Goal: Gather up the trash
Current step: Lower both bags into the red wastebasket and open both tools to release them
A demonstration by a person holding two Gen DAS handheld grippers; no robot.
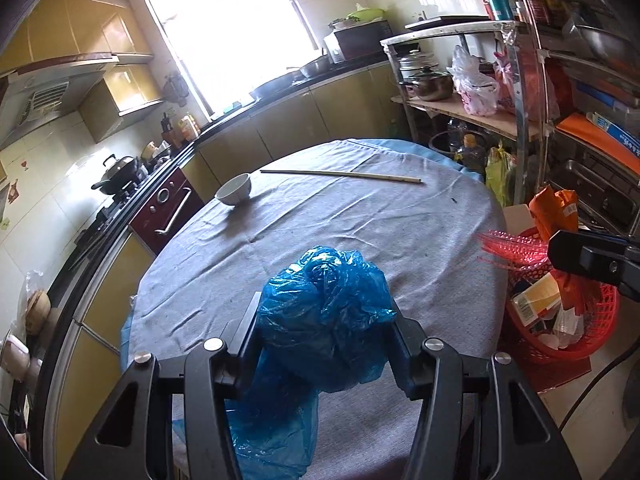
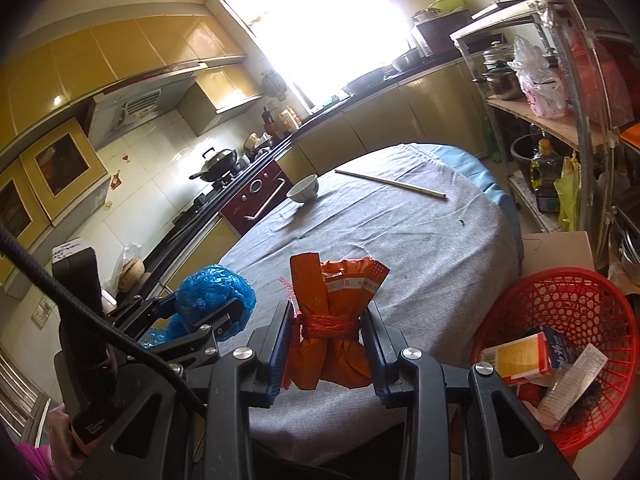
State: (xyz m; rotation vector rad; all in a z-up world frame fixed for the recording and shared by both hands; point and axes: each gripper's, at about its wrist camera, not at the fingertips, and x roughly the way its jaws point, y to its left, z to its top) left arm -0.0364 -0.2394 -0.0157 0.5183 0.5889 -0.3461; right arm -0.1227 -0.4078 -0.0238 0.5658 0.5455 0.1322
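My left gripper (image 1: 324, 312) is shut on a crumpled blue plastic bag (image 1: 326, 308) and holds it over the near part of the grey-clothed table (image 1: 360, 216). The bag also shows in the right wrist view (image 2: 214, 292), left of my right gripper. My right gripper (image 2: 328, 320) is shut on an orange packet bundle (image 2: 336, 308) tied with red netting, above the table's near edge. A red mesh basket (image 2: 560, 292) with boxes and wrappers stands on the floor to the right; it also shows in the left wrist view (image 1: 592, 336).
A white bowl (image 1: 234, 190) and a pair of chopsticks (image 1: 340, 176) lie at the table's far side. A metal shelf rack (image 1: 520, 128) with pots, bags and bottles stands right. Counter and stove (image 1: 120, 176) run along the left. A cardboard box (image 2: 560, 248) sits behind the basket.
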